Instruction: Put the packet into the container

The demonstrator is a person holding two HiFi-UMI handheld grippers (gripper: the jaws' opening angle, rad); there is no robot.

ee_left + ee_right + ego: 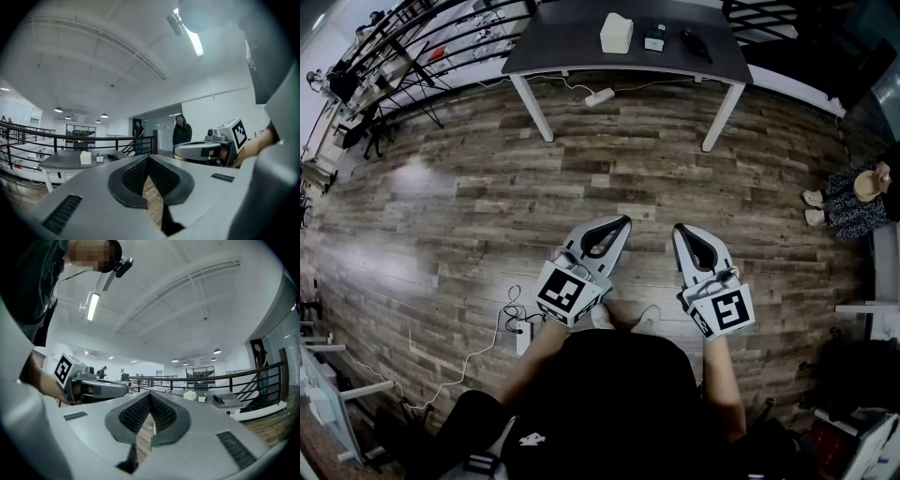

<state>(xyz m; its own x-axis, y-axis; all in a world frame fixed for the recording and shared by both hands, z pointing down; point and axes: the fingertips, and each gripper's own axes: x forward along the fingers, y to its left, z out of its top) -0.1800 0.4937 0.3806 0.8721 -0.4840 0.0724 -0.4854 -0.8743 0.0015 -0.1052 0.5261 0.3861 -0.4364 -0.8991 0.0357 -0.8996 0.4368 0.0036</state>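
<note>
My grey left gripper and right gripper are both closed, empty; the small dark-and-white packet lies far ahead on the dark grey desk.

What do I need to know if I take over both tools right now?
Left tool: shut, empty, held level.
Right tool: shut, empty, held level.
Things: across the wood floor, a grey table carries a white box, possibly the container, a small dark item, possibly the packet, and a black object. All are too small to identify for sure.
Done: nothing; both tools are well short of the table.
Left: approach, grasp the packet, put it in.
</note>
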